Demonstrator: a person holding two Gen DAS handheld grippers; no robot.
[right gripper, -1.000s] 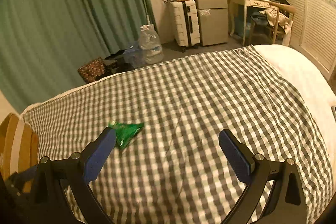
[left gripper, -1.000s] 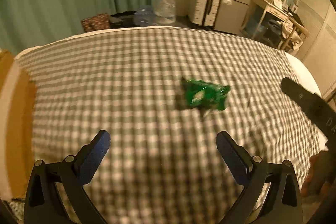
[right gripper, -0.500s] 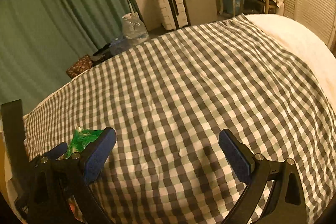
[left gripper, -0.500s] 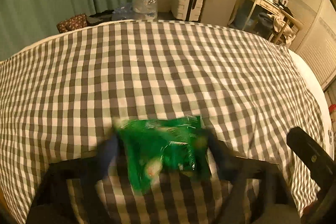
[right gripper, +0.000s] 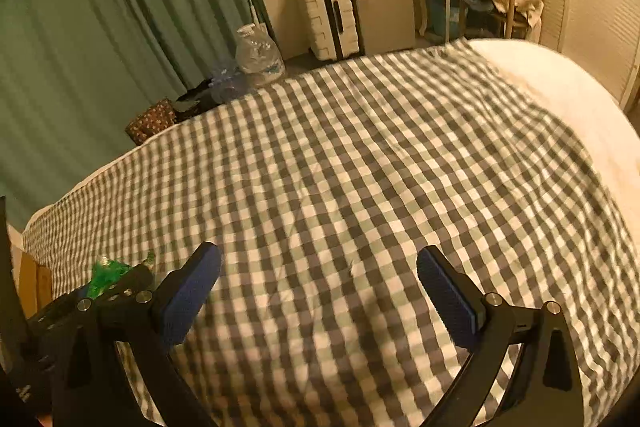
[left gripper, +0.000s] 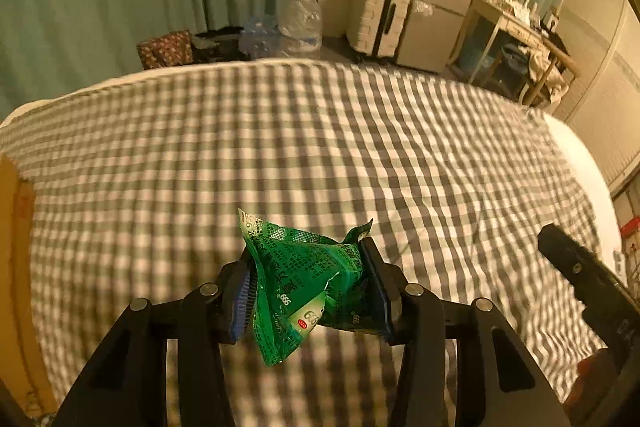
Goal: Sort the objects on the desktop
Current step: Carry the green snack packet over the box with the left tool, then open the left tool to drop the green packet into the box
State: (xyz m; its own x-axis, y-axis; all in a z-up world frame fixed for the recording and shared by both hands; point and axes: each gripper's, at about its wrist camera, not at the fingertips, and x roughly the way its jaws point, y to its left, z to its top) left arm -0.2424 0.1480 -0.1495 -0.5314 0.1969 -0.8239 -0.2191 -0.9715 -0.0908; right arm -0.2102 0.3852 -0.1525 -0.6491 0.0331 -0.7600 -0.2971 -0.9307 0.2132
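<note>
The left gripper (left gripper: 308,291) has the crumpled green foil snack packet (left gripper: 304,279) between its jaws; they are closing, and both blue pads already press into its sides, so it is clamped. In the left wrist view the packet sits at 6 o'clock, low in the middle, and seems lifted a little above the grey and white checked bed cover (left gripper: 320,147). The right gripper (right gripper: 318,279) hangs over the bare cover with its jaws wide apart and nothing between them; from there the packet (right gripper: 106,273) shows at 8 o'clock. I judge the sorting to be in its carrying part: the packet is picked up but not yet put away. A brown cardboard edge (left gripper: 16,267) at 9 o'clock may be the place for it, though I cannot tell. No other loose thing shows on the bed.
</note>
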